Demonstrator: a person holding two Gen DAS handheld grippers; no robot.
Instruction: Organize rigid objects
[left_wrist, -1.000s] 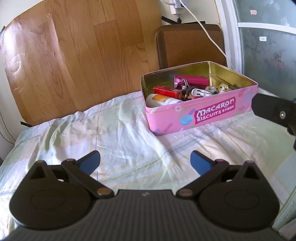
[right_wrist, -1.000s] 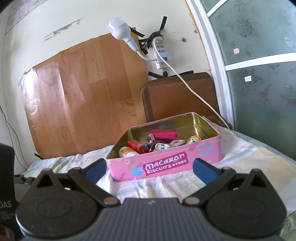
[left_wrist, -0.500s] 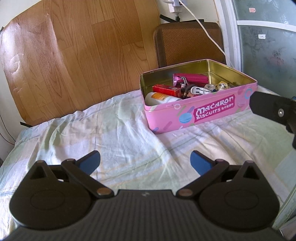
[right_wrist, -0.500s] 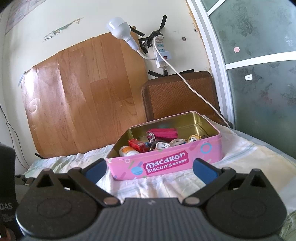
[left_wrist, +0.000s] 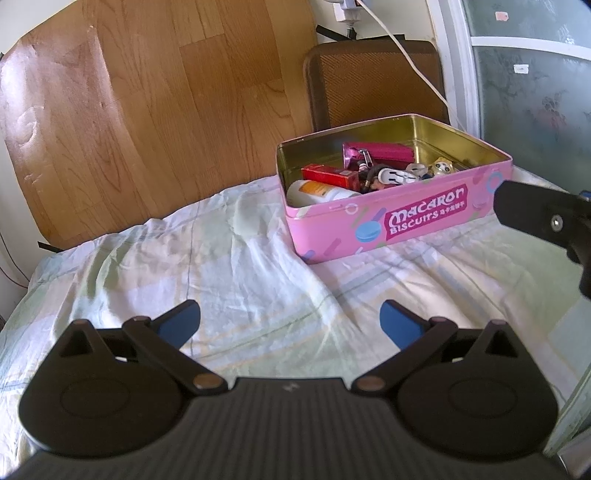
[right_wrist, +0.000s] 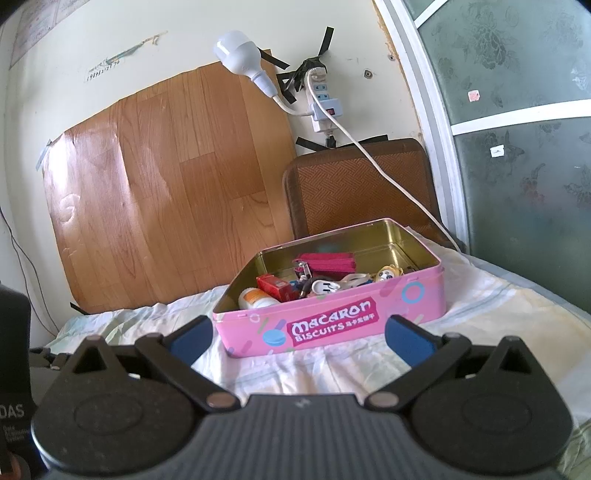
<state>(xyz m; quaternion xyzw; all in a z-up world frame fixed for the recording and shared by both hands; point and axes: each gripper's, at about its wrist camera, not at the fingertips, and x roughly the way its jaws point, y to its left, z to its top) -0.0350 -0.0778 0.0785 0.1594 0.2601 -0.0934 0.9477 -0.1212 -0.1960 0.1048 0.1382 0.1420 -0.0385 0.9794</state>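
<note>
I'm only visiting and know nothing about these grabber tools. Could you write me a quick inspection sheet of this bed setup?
Surface: rumpled checked bedsheet.
Job's things: open pink biscuit tin holding a white bottle, red box, magenta case and small figurines.
Clutter: nothing seen loose on the sheet.
Grippers: left gripper and right gripper both open, empty, short of the tin.
Cables: white cord from a wall power strip.
Surroundings: wood-pattern sheet, brown cushion, frosted glass door.
</note>
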